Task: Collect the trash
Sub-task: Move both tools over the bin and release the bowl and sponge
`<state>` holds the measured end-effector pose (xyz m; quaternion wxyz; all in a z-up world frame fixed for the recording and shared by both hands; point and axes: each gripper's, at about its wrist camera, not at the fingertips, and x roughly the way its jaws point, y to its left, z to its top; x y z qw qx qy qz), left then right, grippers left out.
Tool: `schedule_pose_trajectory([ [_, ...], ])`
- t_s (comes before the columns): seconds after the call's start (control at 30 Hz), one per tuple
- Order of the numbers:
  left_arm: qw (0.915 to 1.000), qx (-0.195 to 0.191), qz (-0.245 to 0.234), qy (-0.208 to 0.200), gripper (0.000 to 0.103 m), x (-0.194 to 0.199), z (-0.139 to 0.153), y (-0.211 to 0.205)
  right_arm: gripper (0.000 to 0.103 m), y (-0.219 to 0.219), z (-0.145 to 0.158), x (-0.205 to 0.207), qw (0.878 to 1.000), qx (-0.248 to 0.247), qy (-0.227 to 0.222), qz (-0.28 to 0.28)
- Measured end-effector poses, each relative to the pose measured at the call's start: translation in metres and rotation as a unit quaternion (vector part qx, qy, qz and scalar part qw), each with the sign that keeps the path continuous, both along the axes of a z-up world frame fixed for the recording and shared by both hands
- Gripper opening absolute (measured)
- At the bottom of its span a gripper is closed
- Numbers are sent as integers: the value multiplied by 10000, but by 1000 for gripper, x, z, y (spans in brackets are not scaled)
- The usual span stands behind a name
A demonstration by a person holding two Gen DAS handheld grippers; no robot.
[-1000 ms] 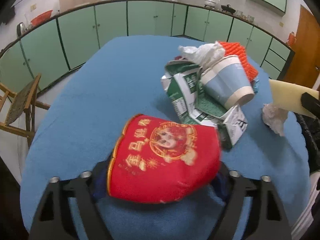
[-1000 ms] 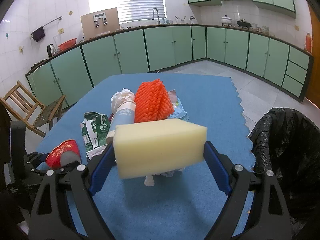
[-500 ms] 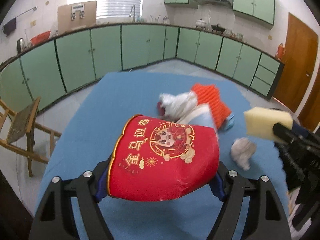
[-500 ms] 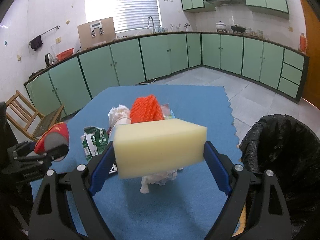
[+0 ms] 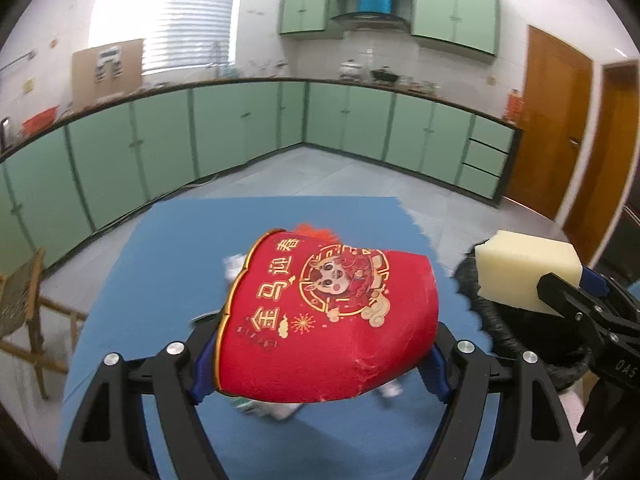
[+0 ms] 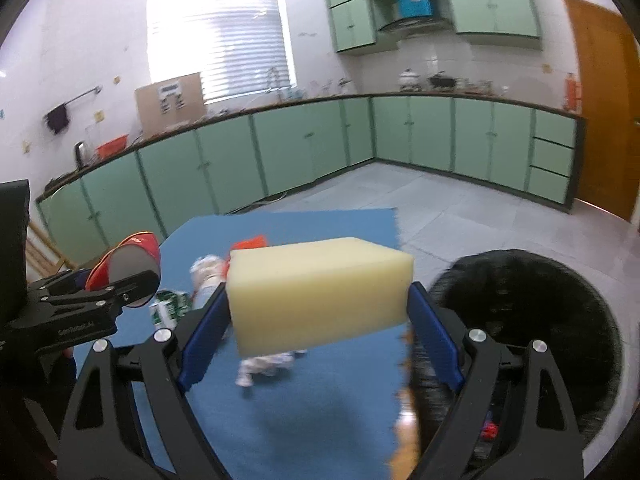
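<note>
My left gripper (image 5: 318, 364) is shut on a red paper cup (image 5: 328, 316) with gold print, held above the blue table cloth (image 5: 168, 280). It also shows in the right wrist view (image 6: 128, 258) at the left. My right gripper (image 6: 320, 316) is shut on a pale yellow sponge block (image 6: 320, 292), which also shows in the left wrist view (image 5: 528, 276) at the right. A bin with a black bag (image 6: 528, 312) stands to the right of the table. The remaining trash pile (image 6: 208, 276) lies on the cloth, mostly hidden behind the held items.
A green carton (image 6: 168, 306), an orange foam net (image 6: 250, 243) and a crumpled tissue (image 6: 264, 364) lie on the cloth. A wooden chair (image 5: 24, 312) stands left of the table. Green cabinets (image 5: 240, 132) line the walls.
Both grippers have lifted and swung to the right with their loads. The trash pile has dropped low in both views, and the black bin now sits closer, under the sponge.
</note>
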<state>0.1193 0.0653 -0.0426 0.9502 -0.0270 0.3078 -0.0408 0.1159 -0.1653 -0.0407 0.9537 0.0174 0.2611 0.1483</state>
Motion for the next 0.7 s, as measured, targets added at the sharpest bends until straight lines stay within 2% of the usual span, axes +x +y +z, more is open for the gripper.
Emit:
schedule_pose_trajectory([
  [0.17, 9978, -28, -651, -88, 77, 16, 7, -58, 84, -60, 5, -8, 9979, 2, -66, -642],
  [0.4, 9876, -15, -1558, -192, 78, 37, 7, -151, 84, -147, -5, -9, 9879, -28, 38, -1547],
  [0.53, 9813, -57, -1917, -148, 78, 53, -1, -204, 84, -181, -18, -4, 9832, -63, 126, -1823],
  [0.7, 9769, -40, -2137, 26, 78, 75, -18, -250, 84, -208, -39, 6, 9799, -120, 271, -1971],
])
